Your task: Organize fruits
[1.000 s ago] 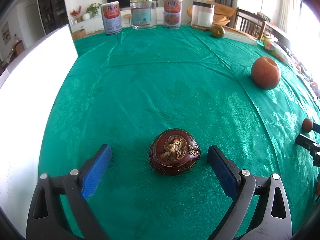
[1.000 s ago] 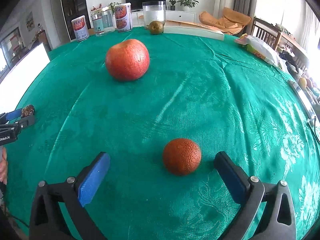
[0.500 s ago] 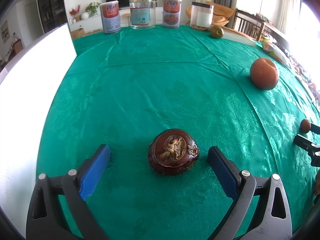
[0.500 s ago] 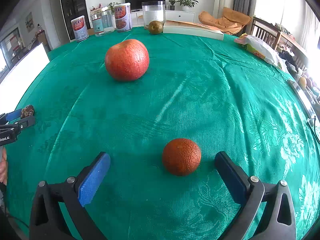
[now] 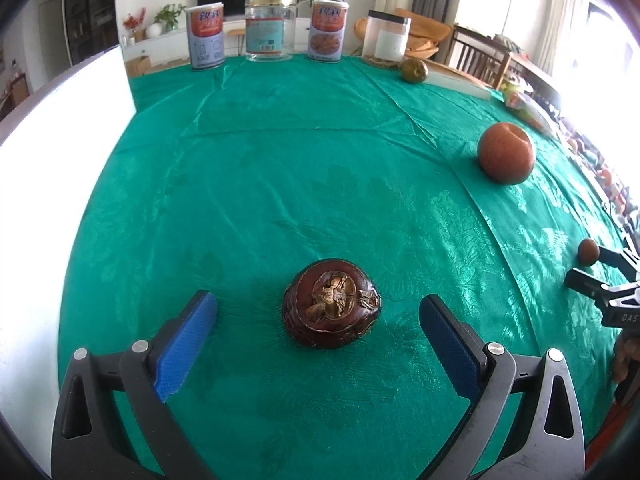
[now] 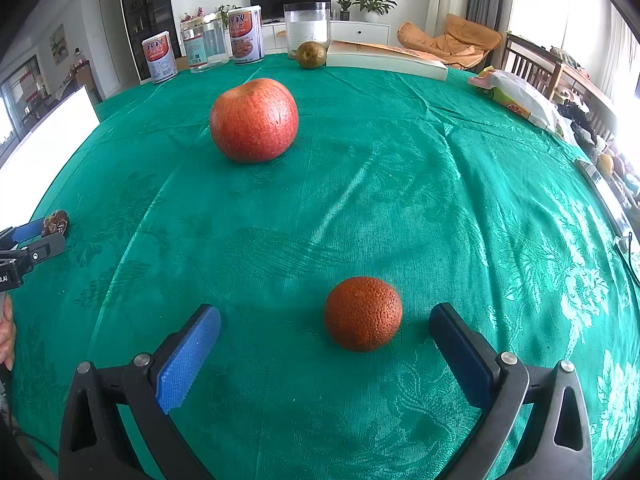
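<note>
A dark brown mangosteen (image 5: 331, 305) rests on the green tablecloth between the wide-apart fingers of my open left gripper (image 5: 318, 316); neither pad touches it. In the right wrist view a small orange (image 6: 363, 313) lies between the fingers of my open right gripper (image 6: 326, 332), nearer the right pad, untouched. A big red apple (image 6: 254, 119) sits farther back; the left wrist view shows the same apple (image 5: 506, 152) at the right. A greenish-brown pear (image 6: 311, 54) stands at the far edge beside a book.
Two printed cans (image 5: 206, 36), a clear jar (image 5: 269, 28) and a plastic container (image 5: 387, 40) line the far edge. A white board (image 5: 60, 168) stands along the left side. A white book (image 6: 386, 60) and a snack bag (image 6: 520, 98) lie far right.
Both grippers have stayed open and almost still; the left view has shifted only slightly around the mangosteen. No fruit has moved.
</note>
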Demonstrator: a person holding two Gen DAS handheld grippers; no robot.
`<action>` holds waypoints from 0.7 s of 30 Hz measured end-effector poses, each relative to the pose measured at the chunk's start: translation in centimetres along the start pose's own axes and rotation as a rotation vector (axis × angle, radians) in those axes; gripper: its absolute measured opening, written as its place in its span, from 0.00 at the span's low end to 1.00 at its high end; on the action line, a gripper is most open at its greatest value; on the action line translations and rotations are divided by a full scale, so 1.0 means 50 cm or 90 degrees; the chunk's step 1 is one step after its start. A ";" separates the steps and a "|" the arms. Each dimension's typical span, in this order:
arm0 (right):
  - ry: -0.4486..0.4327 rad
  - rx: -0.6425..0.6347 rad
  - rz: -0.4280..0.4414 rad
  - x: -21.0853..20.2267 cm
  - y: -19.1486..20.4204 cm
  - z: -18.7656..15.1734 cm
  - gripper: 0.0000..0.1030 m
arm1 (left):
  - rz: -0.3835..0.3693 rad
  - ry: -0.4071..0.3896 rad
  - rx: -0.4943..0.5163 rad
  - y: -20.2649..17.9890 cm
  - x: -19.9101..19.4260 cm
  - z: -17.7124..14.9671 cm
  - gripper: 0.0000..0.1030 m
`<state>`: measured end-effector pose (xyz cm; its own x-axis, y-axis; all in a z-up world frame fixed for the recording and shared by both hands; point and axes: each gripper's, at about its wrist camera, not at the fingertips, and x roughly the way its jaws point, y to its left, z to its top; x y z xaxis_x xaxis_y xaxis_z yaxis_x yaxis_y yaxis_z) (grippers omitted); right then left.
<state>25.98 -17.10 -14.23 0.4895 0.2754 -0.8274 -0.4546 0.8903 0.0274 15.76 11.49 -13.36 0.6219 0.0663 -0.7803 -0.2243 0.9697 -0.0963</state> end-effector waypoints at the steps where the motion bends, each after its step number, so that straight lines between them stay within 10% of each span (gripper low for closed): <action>1: -0.004 0.008 0.008 -0.003 -0.005 0.000 1.00 | 0.001 0.000 0.001 0.001 0.000 0.000 0.98; 7: -0.033 0.081 0.093 -0.063 -0.064 0.000 0.99 | -0.043 0.028 -0.023 0.021 -0.024 0.000 0.97; 15: 0.074 0.038 0.071 -0.038 -0.035 0.037 0.54 | 0.002 0.059 0.054 -0.023 -0.024 0.016 0.96; 16: 0.086 0.035 0.066 -0.030 -0.033 0.040 0.49 | 0.007 0.064 0.062 -0.028 -0.023 0.018 0.93; 18: 0.107 0.037 0.060 -0.018 -0.031 0.040 0.29 | 0.015 0.088 0.075 -0.034 -0.013 0.021 0.45; 21: 0.107 0.050 0.063 -0.039 -0.027 0.043 0.28 | 0.002 0.099 0.055 -0.025 -0.022 0.027 0.44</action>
<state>27.23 -18.05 -11.43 0.3113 0.3048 -0.9001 -0.4315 0.8892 0.1520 16.39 10.53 -11.54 0.4963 0.0388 -0.8673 -0.1572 0.9865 -0.0458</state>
